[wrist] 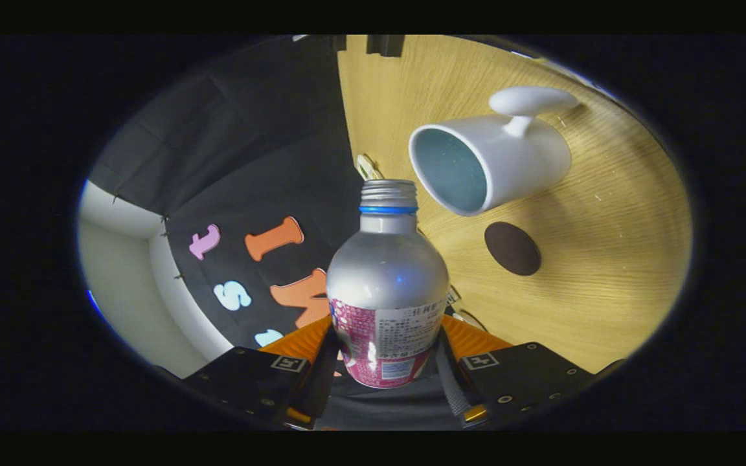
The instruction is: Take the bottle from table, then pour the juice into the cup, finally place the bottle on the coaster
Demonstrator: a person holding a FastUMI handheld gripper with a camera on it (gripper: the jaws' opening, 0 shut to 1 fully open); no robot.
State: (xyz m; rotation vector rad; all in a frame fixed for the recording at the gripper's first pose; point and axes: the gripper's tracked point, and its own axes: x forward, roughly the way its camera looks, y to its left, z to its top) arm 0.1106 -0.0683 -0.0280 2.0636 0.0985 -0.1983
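Now I am tilting the bottle (386, 278), clenched in my claw (386, 370), toward the cup (489, 158); next, judging, I need its mouth over the rim, above the surface (606, 259).

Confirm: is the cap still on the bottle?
No. The bottle, held between the gripper fingers, shows bare threads at its open mouth.

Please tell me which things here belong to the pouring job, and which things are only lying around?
Job:
- silver bottle, cap off, gripped between the gripper jaws
- white cup, beyond the bottle
- dark round coaster, beside the cup

Lying about:
- pale clip-like object behind the bottle neck; unclear
- wooden table
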